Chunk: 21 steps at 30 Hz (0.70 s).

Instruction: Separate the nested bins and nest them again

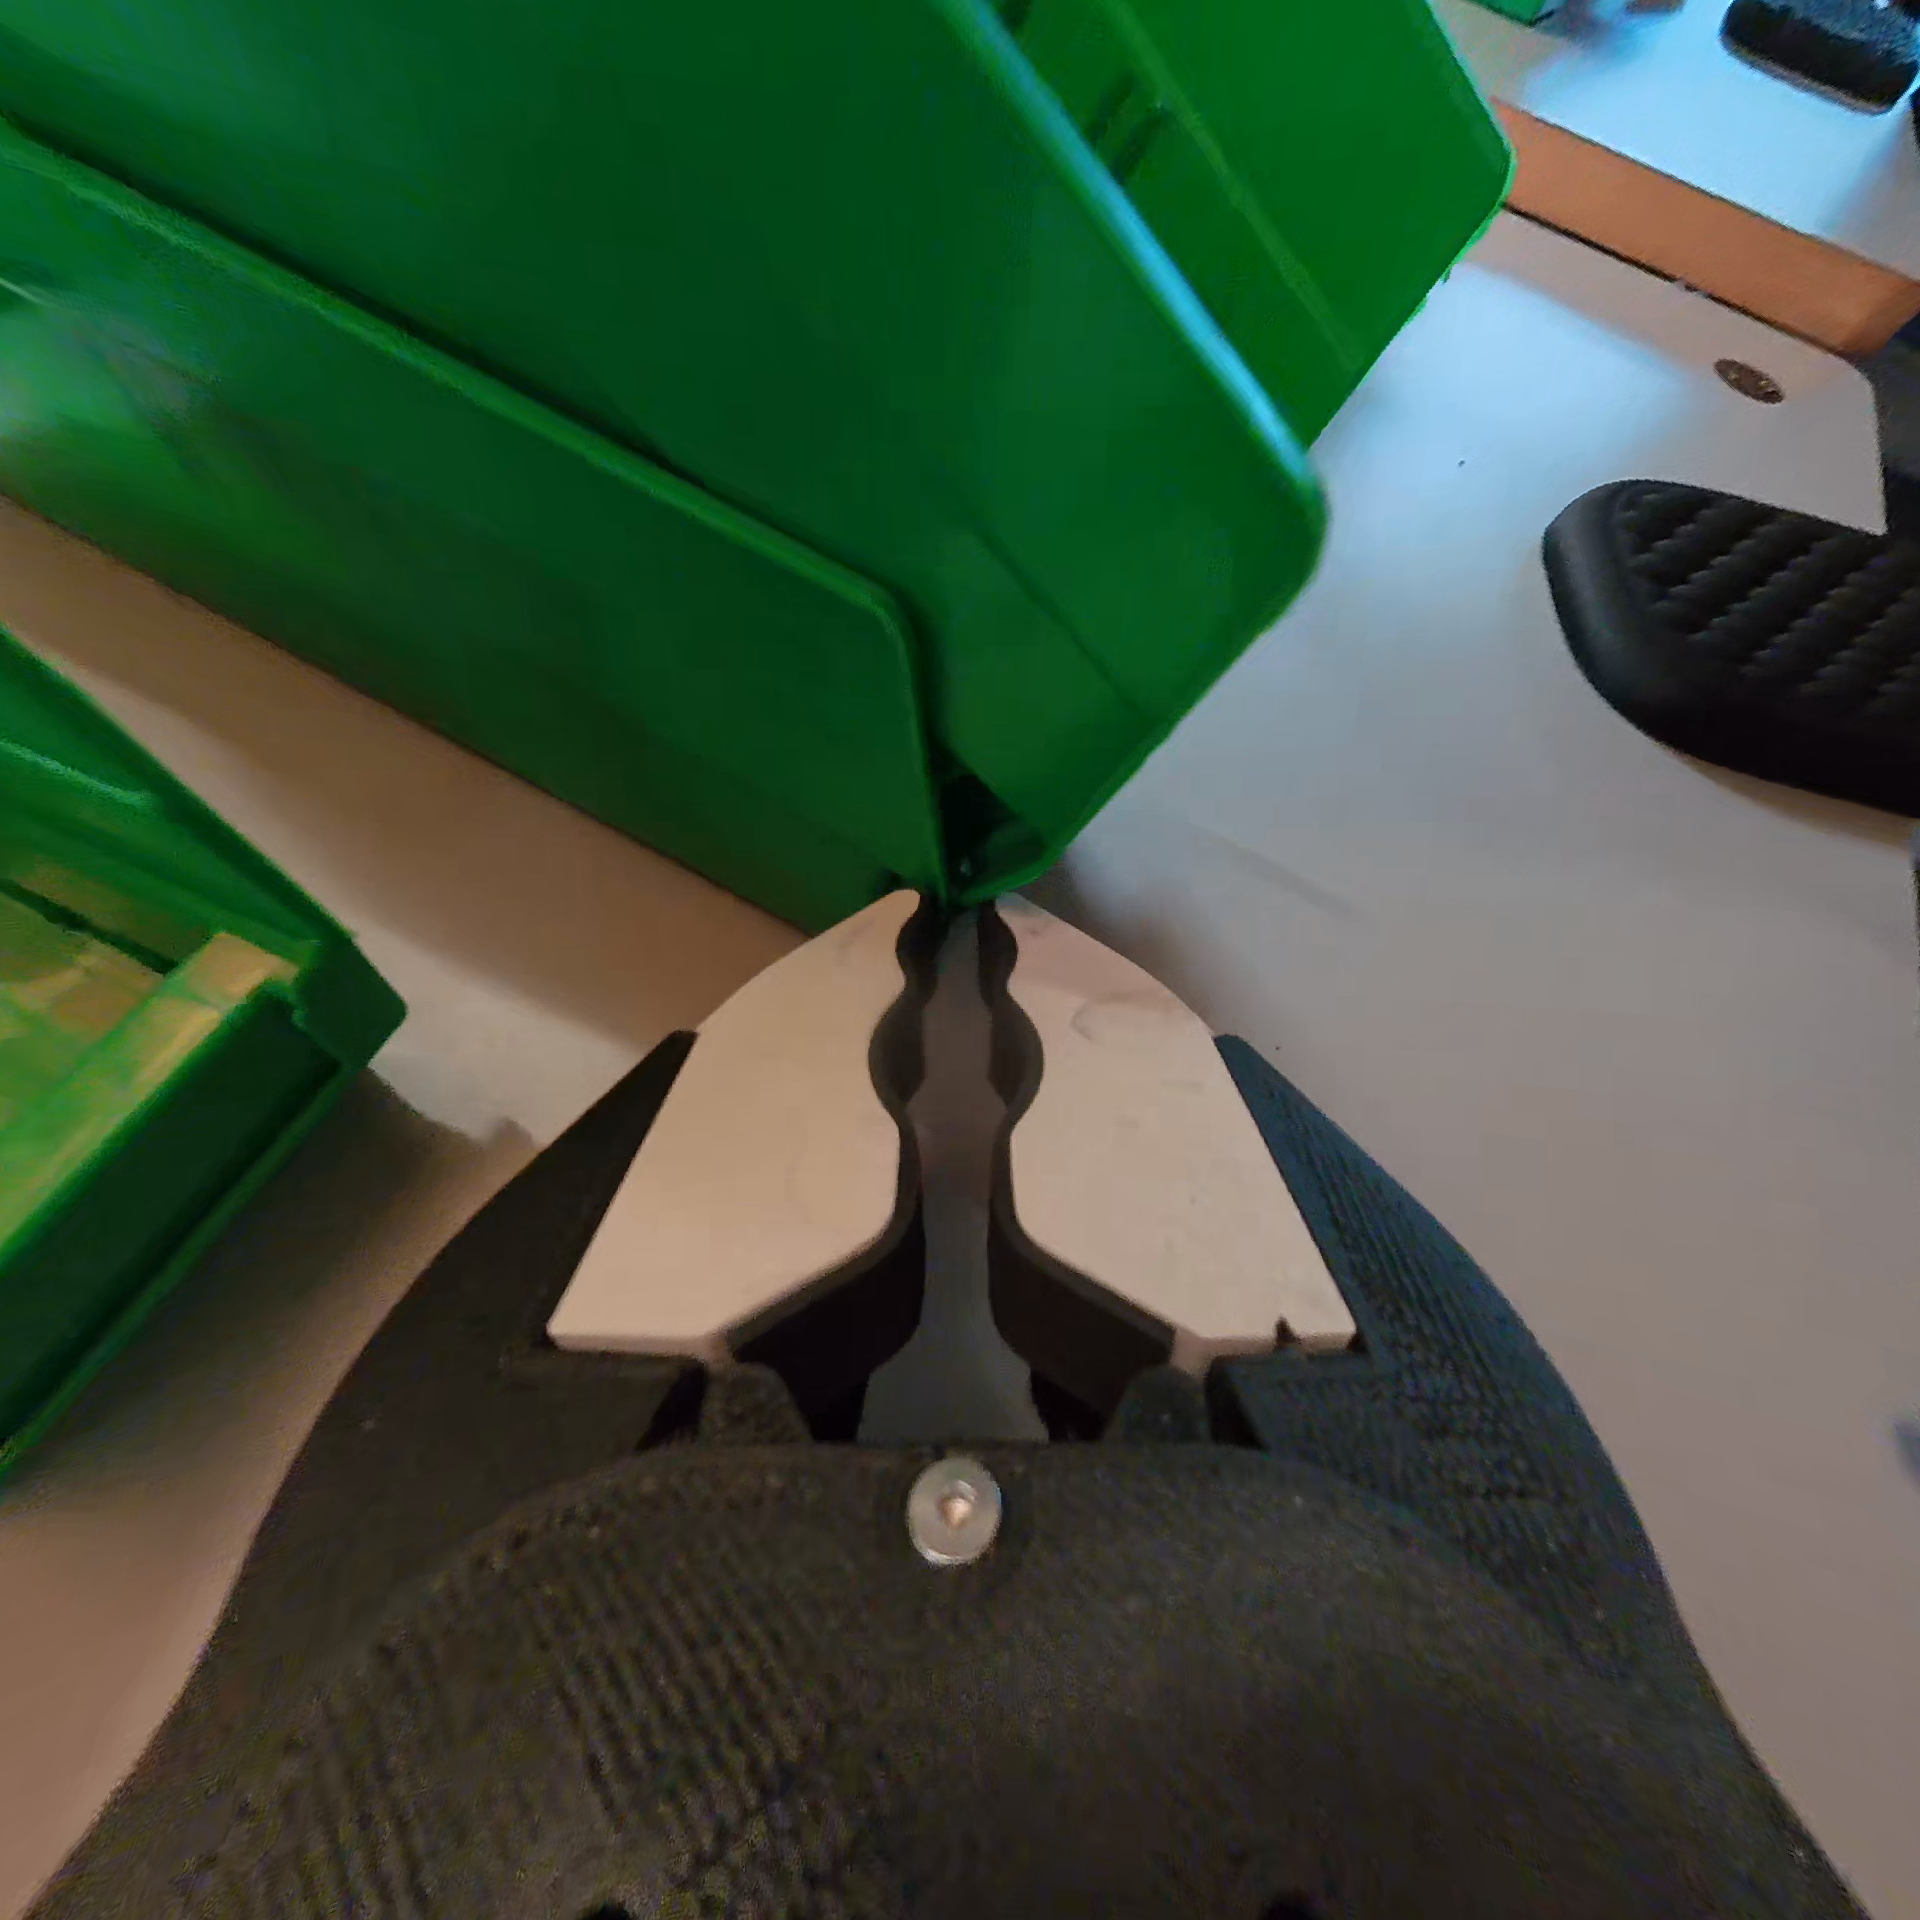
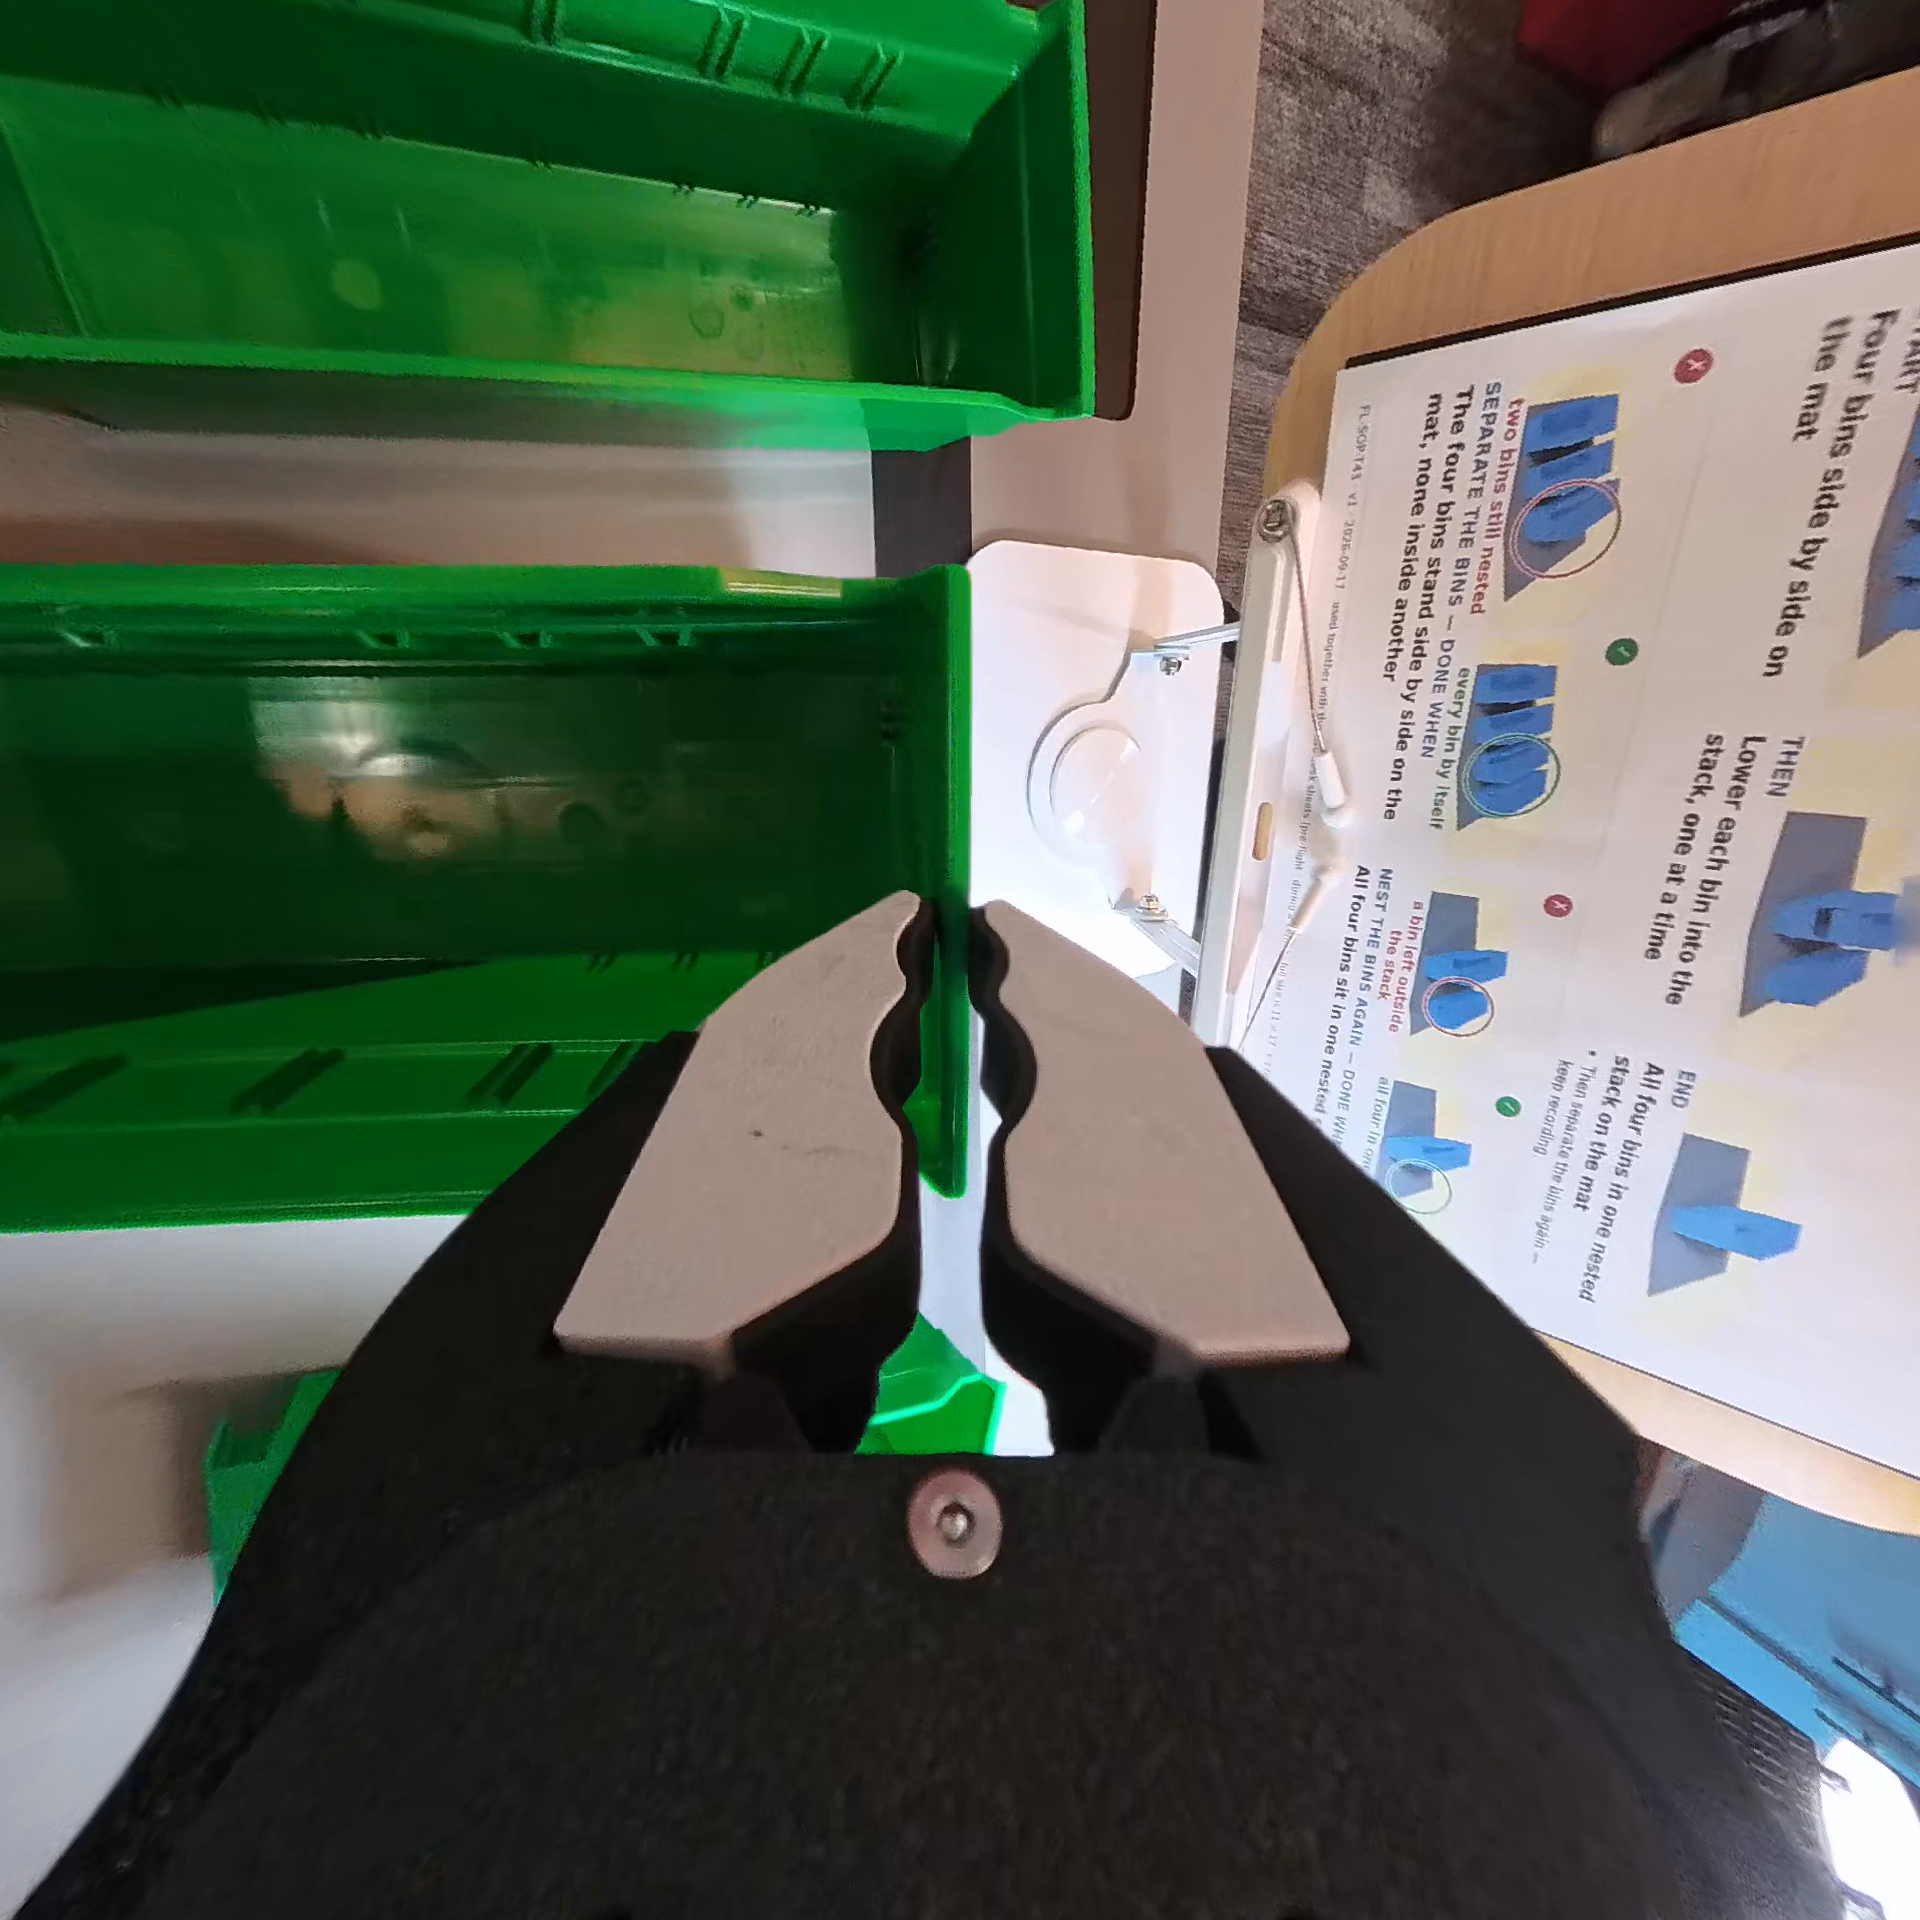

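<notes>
In the left wrist view we are seeing the left gripper (image 1: 958,914) clenching the bottom corner of a green bin (image 1: 644,343), its jaws pressed together on the thin plastic edge. That bin is filling the upper left of the frame, tilted, with a second green wall (image 1: 499,644) lying against it in front. We are counting two more here: one open bin (image 1: 177,1049) at the left edge and one (image 1: 1299,177) behind at the top. Black shapes (image 1: 1756,644) are lying on the pale table (image 1: 1403,935) at right.

The right wrist view is showing what the left cannot: a printed sheet (image 2: 1621,831) on a wooden board (image 2: 1351,322) at right. There the right gripper (image 2: 952,920) is grasping the end wall of a middle bin (image 2: 468,779), one finger on each side. We are seeing another bin (image 2: 520,208) above it and green ribbed plastic (image 2: 312,1122) below. All are glossy green plastic, ribbed under the rim.
</notes>
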{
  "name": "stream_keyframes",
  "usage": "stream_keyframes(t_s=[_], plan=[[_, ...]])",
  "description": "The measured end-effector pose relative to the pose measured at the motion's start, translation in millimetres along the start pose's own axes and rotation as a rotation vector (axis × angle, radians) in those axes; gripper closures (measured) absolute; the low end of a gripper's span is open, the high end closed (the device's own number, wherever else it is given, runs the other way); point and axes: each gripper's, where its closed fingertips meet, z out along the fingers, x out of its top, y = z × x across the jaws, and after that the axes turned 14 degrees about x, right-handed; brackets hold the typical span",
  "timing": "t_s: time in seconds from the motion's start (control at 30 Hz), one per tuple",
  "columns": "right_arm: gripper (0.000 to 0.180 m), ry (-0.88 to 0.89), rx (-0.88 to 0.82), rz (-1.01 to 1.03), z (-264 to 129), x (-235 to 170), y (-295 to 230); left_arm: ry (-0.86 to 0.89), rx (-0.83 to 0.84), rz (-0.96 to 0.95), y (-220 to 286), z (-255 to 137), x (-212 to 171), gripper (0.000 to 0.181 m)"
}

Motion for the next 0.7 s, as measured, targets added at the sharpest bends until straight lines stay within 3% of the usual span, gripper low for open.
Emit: stream_keyframes(t_s=[0.17,0.4,0.5,0.7], plan=[[0.173,0.01,-0.027,0.003,8,-2,3,0.093,0.059,0.05,-5,-13,11,0.154],[0.172,0.005,-0.085,0.001,18,-4,7,0.401,0.2,0.153,-8,-51,61,0.15],[0.171,-0.015,-0.108,0.01,21,-3,9,0.414,0.198,0.132,-2,-49,71,0.147],[0.17,-0.036,-0.179,0.035,23,-5,15,0.366,0.351,0.197,-7,-41,76,0.161]])
